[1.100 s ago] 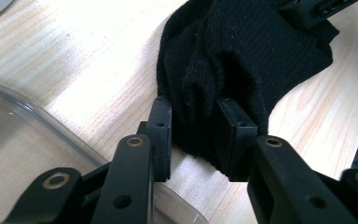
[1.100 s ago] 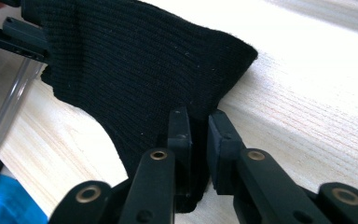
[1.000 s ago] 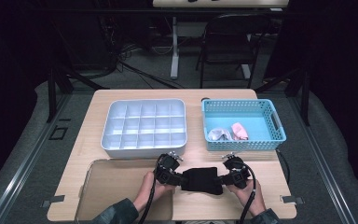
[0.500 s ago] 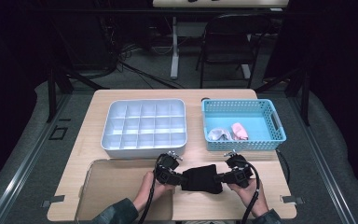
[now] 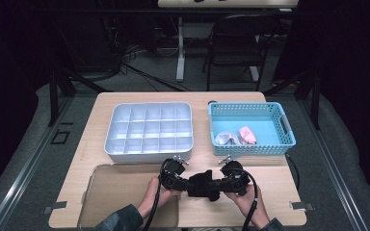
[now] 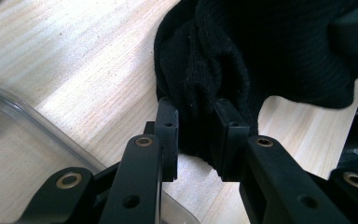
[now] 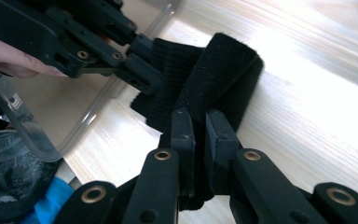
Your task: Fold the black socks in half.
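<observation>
Black knitted cloth [image 5: 203, 184] sits at the near edge of the wooden table [image 5: 91, 144], held between the two grippers, in front of the gap between the grey tray and the blue basket.

Left gripper [image 5: 180, 182]: held in the person's left hand [image 5: 153, 191], jaws pointing toward the cloth from its left end. In the left gripper view the left gripper [image 6: 196, 133] has both pads pinched on a gathered fold of the black knitted cloth [image 6: 261, 51]; ribbed fabric bunches up between them and spreads out beyond. Part of the cloth hangs above the table surface here, with a shadow under its edge.

Right gripper [image 5: 224, 182]: held in the right hand [image 5: 250, 204], at the cloth's right end. In the right gripper view the right gripper [image 7: 199, 135] has its jaws pressed nearly together on a thin doubled edge of the black knitted cloth [image 7: 214, 70]. The same view shows the left gripper [image 7: 142, 72] farther off, clamped on the opposite end. Cloth looks folded over between the two; exact fold layout hard to read, black on black.

Surroundings: clear plastic lid [image 5: 120, 192] lies flat on the table just left of the left gripper. Grey compartment tray [image 5: 149, 132] stands behind it, cells appear bare. Blue basket [image 5: 250, 127] to the right holds a pink item [image 5: 247, 134] and a pale bundle [image 5: 226, 138] side by side.
</observation>
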A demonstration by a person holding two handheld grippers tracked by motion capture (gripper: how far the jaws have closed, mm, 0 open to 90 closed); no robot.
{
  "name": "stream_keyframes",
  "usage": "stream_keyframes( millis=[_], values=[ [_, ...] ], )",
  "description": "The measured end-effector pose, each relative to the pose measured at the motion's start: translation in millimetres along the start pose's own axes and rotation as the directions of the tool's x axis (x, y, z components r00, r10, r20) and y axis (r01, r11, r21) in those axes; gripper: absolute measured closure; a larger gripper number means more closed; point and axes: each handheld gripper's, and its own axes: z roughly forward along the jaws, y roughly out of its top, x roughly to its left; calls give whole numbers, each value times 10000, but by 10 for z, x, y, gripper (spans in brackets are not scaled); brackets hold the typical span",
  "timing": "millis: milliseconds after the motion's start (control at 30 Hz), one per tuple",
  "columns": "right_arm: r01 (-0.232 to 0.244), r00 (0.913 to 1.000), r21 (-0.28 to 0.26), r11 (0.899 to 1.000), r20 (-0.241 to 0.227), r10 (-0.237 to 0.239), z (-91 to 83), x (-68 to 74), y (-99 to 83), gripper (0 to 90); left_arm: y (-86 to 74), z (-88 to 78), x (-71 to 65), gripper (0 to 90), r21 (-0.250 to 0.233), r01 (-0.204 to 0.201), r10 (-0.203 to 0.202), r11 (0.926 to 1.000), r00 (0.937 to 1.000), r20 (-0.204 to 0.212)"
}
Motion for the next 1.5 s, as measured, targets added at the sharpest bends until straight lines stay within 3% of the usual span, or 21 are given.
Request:
stream_keyframes(
  millis=[433,700,767,800,833,867,1033,1067,1200,1300,1500],
  values=[
    [993,9947,425,9941,207,-1003,256,199,60,834,1,2,8,747,63,-4,4,10000,10000,27],
    [1038,9945,226,9943,120,-1041,336,222,47,832,35,-101,52,698,318,-26,24,9995,10000,77],
    [1122,9933,397,9929,213,-1131,343,221,49,831,55,-164,54,653,210,-59,59,9998,10000,-7],
    [1061,9940,363,9937,213,-1069,352,225,47,831,109,-386,78,632,-969,261,-303,9950,9987,-420],
    [1061,9940,363,9937,213,-1069,352,225,47,831,109,-386,78,493,-969,261,-303,9950,9987,-420],
    [1067,9933,311,9938,421,-1080,399,260,40,831,109,-386,78,493,-969,261,-303,9950,9987,-420],
    [1067,9933,311,9938,421,-1080,399,260,40,831,109,-386,78,493,-969,261,-303,9950,9987,-420],
    [1067,9933,311,9938,421,-1080,399,260,40,831,124,-390,63,493,-1242,326,-378,9917,9985,-397],
    [1101,9919,270,9936,610,-1116,429,300,40,832,150,-353,35,424,-1470,331,-371,9886,9990,-249],
    [1151,9905,257,9930,734,-1167,443,323,47,832,159,-288,9,403,-1426,274,-303,9894,9994,-175],
    [1116,9916,175,9936,642,-1125,447,329,55,814,158,-147,29,424,-871,177,-217,9960,9988,-450]
  ],
)
